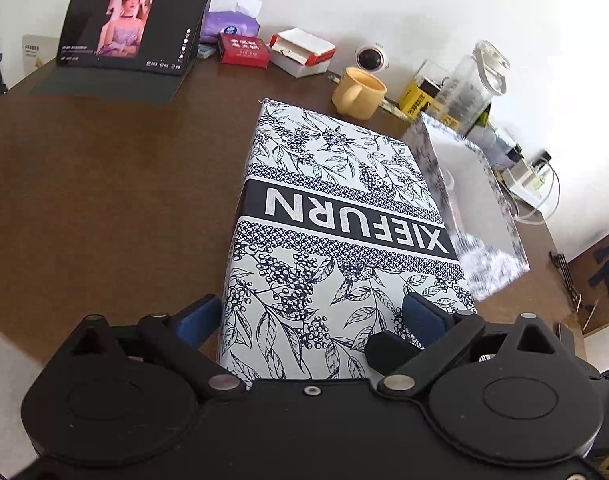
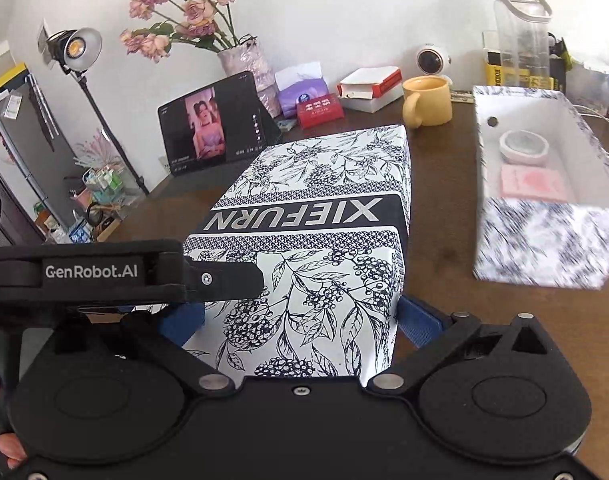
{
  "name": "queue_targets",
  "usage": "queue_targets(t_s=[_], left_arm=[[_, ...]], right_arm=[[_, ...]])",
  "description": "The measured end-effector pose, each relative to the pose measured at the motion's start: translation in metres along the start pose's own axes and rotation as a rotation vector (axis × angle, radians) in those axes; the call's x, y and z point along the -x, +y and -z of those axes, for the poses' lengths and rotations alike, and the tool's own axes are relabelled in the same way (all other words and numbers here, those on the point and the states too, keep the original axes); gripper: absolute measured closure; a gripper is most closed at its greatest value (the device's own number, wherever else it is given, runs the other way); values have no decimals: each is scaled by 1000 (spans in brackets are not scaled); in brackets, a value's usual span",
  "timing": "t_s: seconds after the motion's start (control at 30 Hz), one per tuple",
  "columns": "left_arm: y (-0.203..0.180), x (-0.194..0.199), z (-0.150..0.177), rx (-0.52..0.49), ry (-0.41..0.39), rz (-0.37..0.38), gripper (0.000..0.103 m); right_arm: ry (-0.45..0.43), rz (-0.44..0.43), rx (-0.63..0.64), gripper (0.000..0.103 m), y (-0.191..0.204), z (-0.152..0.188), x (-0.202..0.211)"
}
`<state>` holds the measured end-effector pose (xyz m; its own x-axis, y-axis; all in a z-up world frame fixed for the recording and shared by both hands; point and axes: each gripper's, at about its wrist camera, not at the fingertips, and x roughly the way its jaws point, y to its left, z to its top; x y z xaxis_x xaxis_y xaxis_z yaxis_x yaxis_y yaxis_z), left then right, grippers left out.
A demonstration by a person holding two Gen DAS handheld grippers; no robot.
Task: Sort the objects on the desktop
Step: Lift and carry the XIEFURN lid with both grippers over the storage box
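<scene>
A white box lid [image 1: 336, 216] with a dark leaf print and the word XIEFURN runs away from both cameras over the brown table [image 1: 104, 208]. My right gripper [image 2: 300, 320] has its blue pads against the two long sides of the lid [image 2: 316, 240] at its near end. My left gripper [image 1: 310, 316] stands wide: its left finger [image 1: 200, 320] is beside the lid's left wall and its right finger [image 1: 422, 312] lies over the lid's top. To the right the matching open box [image 2: 544, 240] holds a white tape roll [image 2: 524, 146] and a pink pad [image 2: 532, 184].
A yellow mug [image 2: 426, 100], a red and white carton [image 2: 370, 88], a red pack [image 2: 318, 110], tissues [image 2: 302, 88] and a propped tablet [image 2: 216, 128] line the back. A clear jug [image 2: 522, 32] and cables sit at the far right. A hand [image 2: 8, 448] shows at bottom left.
</scene>
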<state>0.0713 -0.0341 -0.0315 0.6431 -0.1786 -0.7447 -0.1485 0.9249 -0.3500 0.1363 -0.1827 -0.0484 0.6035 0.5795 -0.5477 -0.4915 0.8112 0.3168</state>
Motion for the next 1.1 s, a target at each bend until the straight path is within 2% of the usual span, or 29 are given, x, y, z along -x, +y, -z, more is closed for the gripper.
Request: queue_targets(t_s=[0.1, 0.17, 0.33, 0.5, 0.83, 1.1], left_arm=[[-26, 18, 38, -5, 15, 2, 6], [-16, 21, 53, -12, 29, 8, 6], [-8, 21, 66, -44, 74, 24, 6], [-16, 21, 60, -75, 101, 51, 6], [-42, 24, 52, -160, 104, 87, 6], [-49, 26, 61, -178, 100, 89, 6]], right_arm=[[11, 6, -14, 0, -7, 29, 33], [17, 13, -21, 0, -13, 49, 55], [31, 47, -47, 0, -27, 88, 98], [22, 78, -71, 0, -39, 112, 130], [-30, 116, -111, 0, -58, 131, 164], [-46, 116, -115, 0, -68, 133, 170]])
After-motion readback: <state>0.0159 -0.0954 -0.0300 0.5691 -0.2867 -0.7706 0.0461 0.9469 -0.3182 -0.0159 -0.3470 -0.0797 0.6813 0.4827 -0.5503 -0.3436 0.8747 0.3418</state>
